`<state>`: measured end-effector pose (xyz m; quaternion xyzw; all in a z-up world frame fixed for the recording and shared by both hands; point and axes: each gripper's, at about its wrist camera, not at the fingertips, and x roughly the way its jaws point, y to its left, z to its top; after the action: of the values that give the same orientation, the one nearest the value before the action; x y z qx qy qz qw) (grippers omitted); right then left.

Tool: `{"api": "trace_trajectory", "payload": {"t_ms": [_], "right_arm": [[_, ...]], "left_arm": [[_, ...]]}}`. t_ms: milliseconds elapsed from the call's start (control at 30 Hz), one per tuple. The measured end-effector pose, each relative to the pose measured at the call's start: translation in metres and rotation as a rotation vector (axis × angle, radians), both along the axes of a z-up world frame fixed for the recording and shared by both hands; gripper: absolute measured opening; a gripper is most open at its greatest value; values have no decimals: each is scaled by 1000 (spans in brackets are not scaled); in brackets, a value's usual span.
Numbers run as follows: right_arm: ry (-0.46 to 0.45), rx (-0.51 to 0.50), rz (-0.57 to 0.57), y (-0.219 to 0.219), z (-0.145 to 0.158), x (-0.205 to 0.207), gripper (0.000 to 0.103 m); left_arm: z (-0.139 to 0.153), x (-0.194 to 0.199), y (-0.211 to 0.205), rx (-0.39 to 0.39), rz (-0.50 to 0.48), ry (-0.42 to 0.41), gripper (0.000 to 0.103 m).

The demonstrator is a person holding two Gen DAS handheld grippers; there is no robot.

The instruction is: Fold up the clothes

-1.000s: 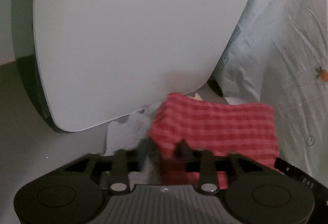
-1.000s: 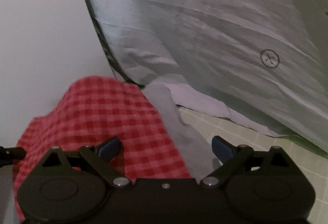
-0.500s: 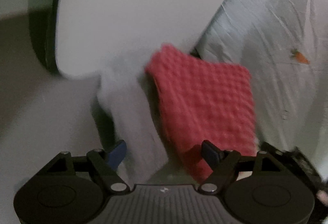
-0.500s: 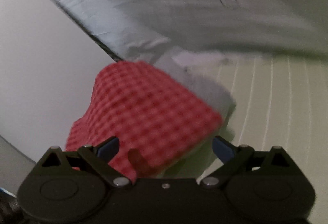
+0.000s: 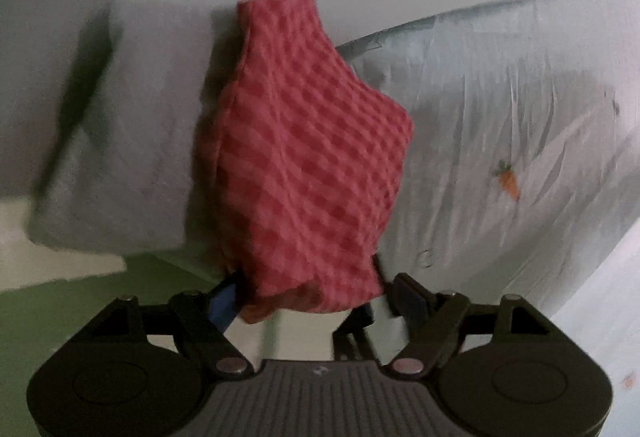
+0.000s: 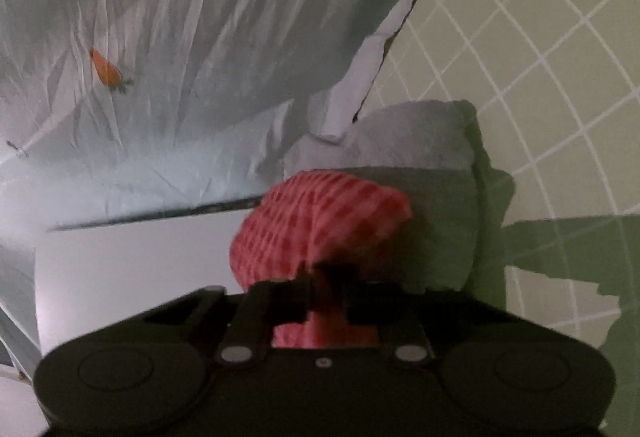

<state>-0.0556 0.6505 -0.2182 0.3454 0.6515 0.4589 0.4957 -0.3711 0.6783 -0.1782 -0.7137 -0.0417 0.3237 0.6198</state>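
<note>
A folded red checked cloth [image 5: 312,157] hangs in front of my left gripper [image 5: 316,297], which is open; its blue pads [image 5: 222,301] stand either side of the cloth's lower edge without pinching it. In the right wrist view my right gripper [image 6: 328,277] is shut on the red checked cloth [image 6: 320,213], the bundle bulging out above the dark fingertips. A grey cloth [image 6: 404,153] lies just behind the red one, and the same grey cloth [image 5: 120,157] shows to the left in the left wrist view. The dark tip of the other gripper [image 5: 360,313] shows under the cloth.
A crinkled clear plastic sheet [image 6: 180,37] printed with a small carrot [image 6: 106,69] spreads on the left; it also fills the right of the left wrist view [image 5: 500,117]. A green gridded mat [image 6: 540,37] lies to the right, a white board [image 6: 140,257] at lower left.
The left gripper, shut on the red cloth a second ago, has opened. The right gripper, open before, has shut on the red cloth, which is now bunched up and lifted.
</note>
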Motion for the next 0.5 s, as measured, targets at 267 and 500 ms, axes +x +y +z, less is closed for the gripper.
{"api": "trace_trajectory", "payload": {"t_ms": [267,500], "right_arm": [[57,8,-21,-2,-2,10,15],[64,-20,-10,-1,-6,12,32]], "left_arm": [[-46,2,-8,-248,149,-309,82],[-51,8,-4,-272,152,-250,81]]}}
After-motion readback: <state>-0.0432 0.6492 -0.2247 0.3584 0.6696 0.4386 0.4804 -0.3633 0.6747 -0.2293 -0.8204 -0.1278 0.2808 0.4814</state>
